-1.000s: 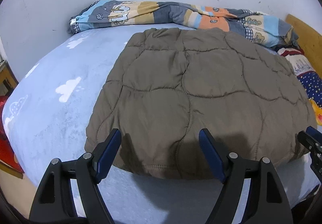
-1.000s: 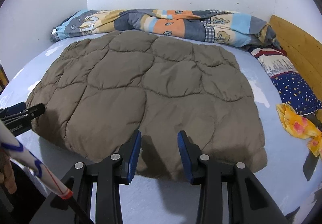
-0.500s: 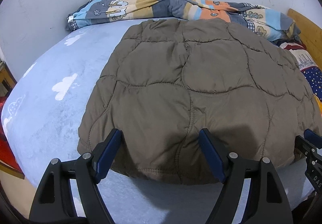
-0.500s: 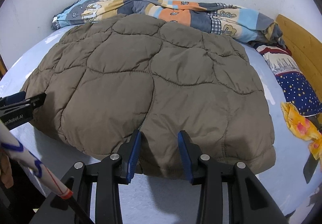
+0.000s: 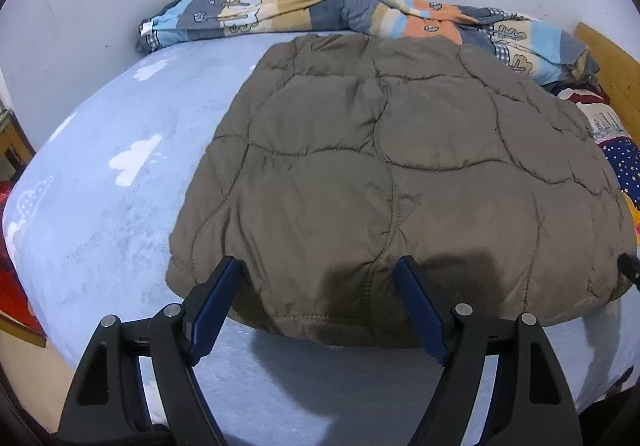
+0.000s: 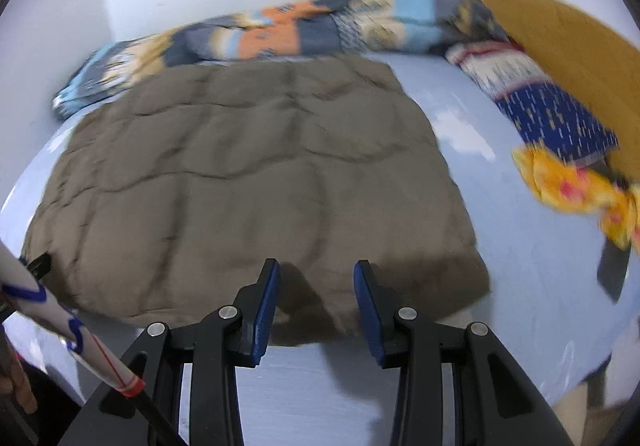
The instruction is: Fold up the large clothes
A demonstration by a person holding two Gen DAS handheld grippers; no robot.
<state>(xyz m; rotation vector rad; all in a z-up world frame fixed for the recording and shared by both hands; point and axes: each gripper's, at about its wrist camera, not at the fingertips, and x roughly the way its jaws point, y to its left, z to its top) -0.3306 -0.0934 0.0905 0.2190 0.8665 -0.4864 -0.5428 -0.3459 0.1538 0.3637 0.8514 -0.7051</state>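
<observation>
Brown quilted jacket (image 5: 392, 181) lies flat on the light-blue bed sheet (image 5: 112, 181), folded into a rough rectangle, its far edge near the patterned duvet (image 5: 320, 11) bunched along the wall. Left gripper (image 5: 320, 278) hangs over the near hem, fingers spread wide, nothing between them. Right gripper (image 6: 316, 286) sits over the near hem too (view blurred), fingers partly apart, gripping nothing. Star-print pillow (image 6: 552, 113) and yellow cloth (image 6: 576, 185) lie far right by the wooden headboard (image 6: 568, 45).
</observation>
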